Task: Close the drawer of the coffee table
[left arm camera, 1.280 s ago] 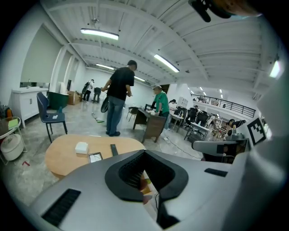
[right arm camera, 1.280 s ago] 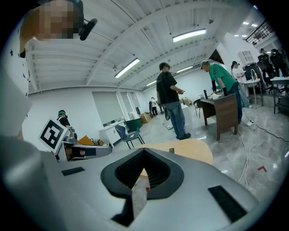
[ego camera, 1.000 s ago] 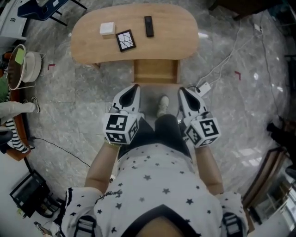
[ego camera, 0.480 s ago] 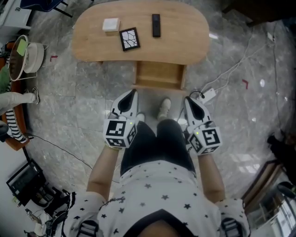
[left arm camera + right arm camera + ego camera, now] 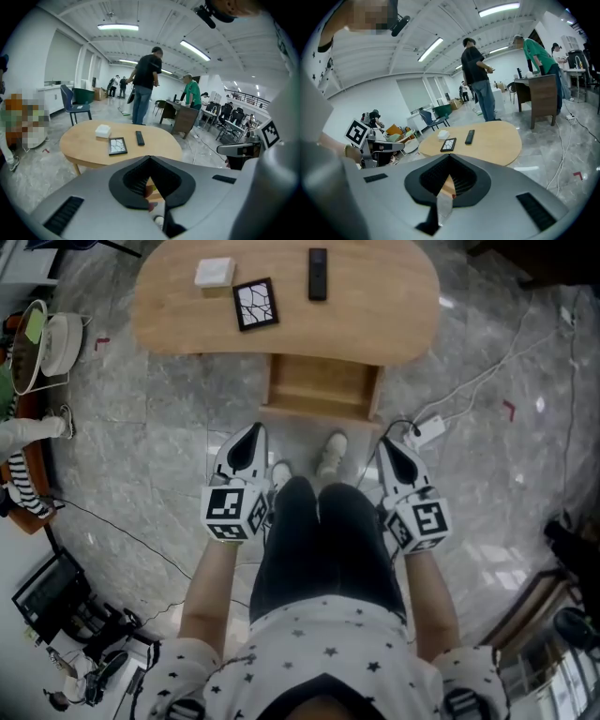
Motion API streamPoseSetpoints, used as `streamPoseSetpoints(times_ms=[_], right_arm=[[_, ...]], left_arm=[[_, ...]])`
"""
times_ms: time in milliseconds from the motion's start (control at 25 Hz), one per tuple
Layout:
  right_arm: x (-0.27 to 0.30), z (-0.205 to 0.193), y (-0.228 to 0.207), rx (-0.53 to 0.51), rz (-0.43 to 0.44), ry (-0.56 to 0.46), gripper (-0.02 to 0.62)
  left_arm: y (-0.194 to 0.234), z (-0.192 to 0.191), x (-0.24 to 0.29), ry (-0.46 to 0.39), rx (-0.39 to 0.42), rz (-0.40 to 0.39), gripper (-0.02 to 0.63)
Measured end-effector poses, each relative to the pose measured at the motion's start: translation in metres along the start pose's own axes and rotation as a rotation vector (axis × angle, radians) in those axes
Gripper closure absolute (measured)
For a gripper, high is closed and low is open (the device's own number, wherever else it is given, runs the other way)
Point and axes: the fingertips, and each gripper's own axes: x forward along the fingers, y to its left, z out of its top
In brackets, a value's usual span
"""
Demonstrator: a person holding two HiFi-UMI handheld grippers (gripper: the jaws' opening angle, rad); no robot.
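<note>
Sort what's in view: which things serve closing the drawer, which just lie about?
Job: open drawer, coffee table, left gripper, right gripper, both shut, empty.
Lying about: black remote, white box, patterned square, white adapter on floor.

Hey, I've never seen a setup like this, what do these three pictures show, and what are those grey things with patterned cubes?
A person faces a light wooden oval coffee table, holding a grey gripper in each hand: the left gripper and the right gripper. The cubes belong to them. The top-down picture comes from a camera on the person's head; the other two cameras ride on the grippers, looking along their fingers. On the table lie a small white box, a black-framed tile with a crack pattern and a black remote control. Its wooden drawer stands open. Both grippers are shut and hold nothing.
</note>
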Motion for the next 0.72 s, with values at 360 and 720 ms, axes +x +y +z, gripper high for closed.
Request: streamPoseSetpoints(times_ms=[360, 720], right_arm=[[0.02, -0.048, -0.037, 0.02, -0.024, 0.044, 0.589], [0.05, -0.105, -0.073, 0.005, -0.069, 0.122, 0.588]], left_arm=[[0.005, -0.048, 0.042, 0.051, -0.025, 0.012, 0.606], [0.048, -0.104, 0.082, 0.118, -0.03, 0.052, 0.606]])
